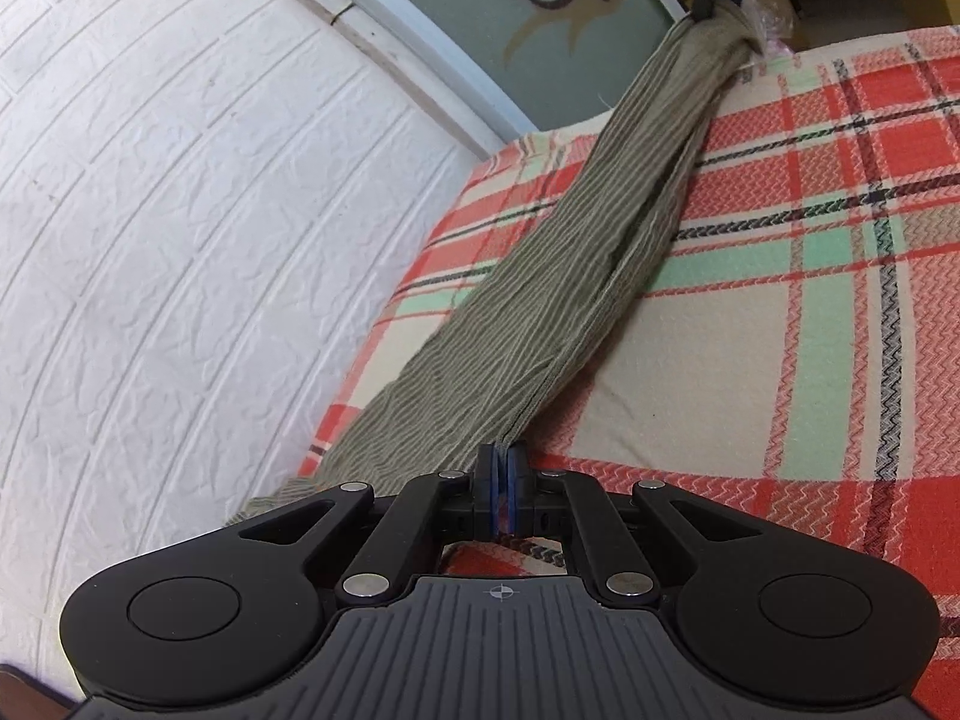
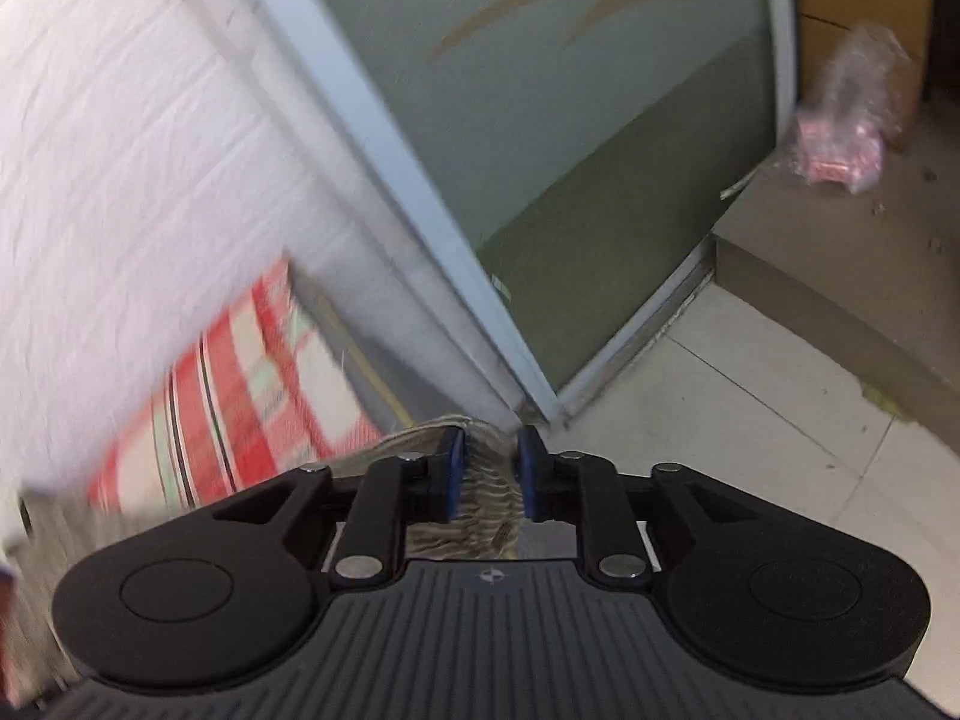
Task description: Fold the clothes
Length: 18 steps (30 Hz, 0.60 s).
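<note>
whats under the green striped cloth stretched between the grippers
The plaid blanket lies under the green striped cloth; the blanket directly beneath it is covered.

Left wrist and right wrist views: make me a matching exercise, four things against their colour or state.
Things:
1. garment
2. blanket
3. left hand-held gripper
4. wall

Colour or state:
A. white, embossed brick pattern
B. red, cream and mint plaid
C. olive, ribbed, stretched between both grippers
D. shut on one end of the cloth

Pairs: 1-C, 2-B, 3-D, 4-A. The right hand-held gripper clamps the other end.
</note>
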Tool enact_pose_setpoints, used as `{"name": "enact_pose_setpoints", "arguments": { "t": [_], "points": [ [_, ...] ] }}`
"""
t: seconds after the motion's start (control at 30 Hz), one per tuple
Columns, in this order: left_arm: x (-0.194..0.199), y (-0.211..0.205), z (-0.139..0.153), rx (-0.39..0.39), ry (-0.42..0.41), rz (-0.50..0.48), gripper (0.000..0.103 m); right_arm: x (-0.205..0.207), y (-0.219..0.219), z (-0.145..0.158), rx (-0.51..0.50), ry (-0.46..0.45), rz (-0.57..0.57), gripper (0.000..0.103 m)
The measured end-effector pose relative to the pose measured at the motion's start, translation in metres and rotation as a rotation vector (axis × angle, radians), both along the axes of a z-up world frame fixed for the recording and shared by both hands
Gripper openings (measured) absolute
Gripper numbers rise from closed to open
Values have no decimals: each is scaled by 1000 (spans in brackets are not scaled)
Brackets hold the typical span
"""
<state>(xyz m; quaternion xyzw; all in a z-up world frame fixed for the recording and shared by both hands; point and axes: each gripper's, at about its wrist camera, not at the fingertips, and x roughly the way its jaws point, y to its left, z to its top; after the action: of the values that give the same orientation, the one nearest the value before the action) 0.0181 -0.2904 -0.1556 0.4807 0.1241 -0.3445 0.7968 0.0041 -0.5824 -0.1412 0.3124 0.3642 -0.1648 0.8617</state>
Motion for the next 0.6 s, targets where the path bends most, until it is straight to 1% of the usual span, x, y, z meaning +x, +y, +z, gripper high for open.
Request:
{"name": "enact_pose_setpoints", "arguments": {
  "t": [0.03, 0.13, 0.17, 0.23, 0.3, 0.33, 0.4, 0.47, 0.53, 0.6],
  "points": [
    [0, 0, -1, 2, 0, -1, 0, -4, 2, 3, -25, -23, 8, 24],
    [1, 1, -3, 5, 5, -1, 0, -15, 18, 13, -124, -69, 78, 24],
    [1, 1, -4, 4, 9, 2, 0, -17, 23, 18, -176, -89, 114, 24],
    [1, 0, -6, -1, 15, 7, 0, -16, 36, 27, -294, -113, 188, 28],
    [2, -1, -6, -7, 17, 10, 0, -13, 47, 33, -381, -127, 247, 45],
    [1, 0, -6, -11, 13, 10, 0, -11, 51, 35, -409, -129, 265, 47],
    [1, 2, -3, -25, 20, 11, 0, -5, 54, 37, -425, -130, 262, 48],
    [4, 6, 4, -53, 42, 15, 0, 1, 53, 36, -412, -135, 276, 48],
    [4, 7, 7, -63, 46, 14, 0, 5, 56, 32, -391, -131, 369, 53],
    [3, 8, 9, -65, 43, 11, 0, 7, 64, 27, -396, -112, 467, 54]
  ]
}}
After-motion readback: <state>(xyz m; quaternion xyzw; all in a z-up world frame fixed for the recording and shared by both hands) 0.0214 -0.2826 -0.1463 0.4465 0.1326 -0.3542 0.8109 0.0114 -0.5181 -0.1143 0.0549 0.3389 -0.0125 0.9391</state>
